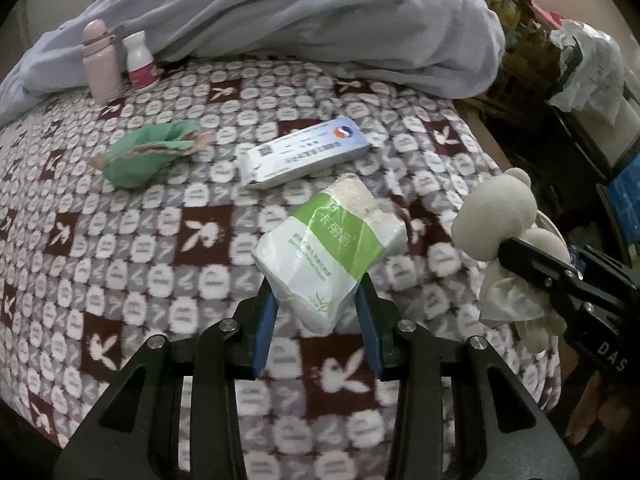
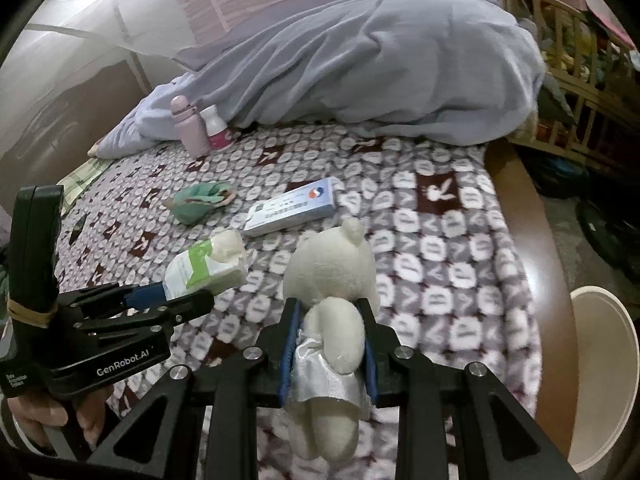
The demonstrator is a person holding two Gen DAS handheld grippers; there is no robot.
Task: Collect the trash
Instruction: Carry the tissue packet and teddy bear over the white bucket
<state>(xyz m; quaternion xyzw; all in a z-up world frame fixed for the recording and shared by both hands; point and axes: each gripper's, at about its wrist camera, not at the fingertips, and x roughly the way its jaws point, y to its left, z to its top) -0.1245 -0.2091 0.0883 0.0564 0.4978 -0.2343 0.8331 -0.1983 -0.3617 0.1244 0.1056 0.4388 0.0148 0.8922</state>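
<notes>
My left gripper (image 1: 318, 290) is shut on a green-and-white tissue pack (image 1: 332, 248) and holds it above the patterned bed cover; the pack also shows in the right wrist view (image 2: 206, 266). My right gripper (image 2: 330, 310) is shut on a cream plush bear (image 2: 332, 280) in a silver skirt; the bear also shows at the right of the left wrist view (image 1: 500, 220). A blue-and-white medicine box (image 1: 306, 152) and a crumpled green cloth (image 1: 148, 154) lie on the cover behind them.
A pink bottle (image 1: 100, 62) and a white bottle (image 1: 139, 60) stand by the heaped grey-blue quilt (image 1: 320, 12). A white bin (image 2: 604, 368) stands on the floor past the bed's right edge (image 2: 536, 240). Wooden crib rails (image 2: 572, 80) and clutter lie at the far right.
</notes>
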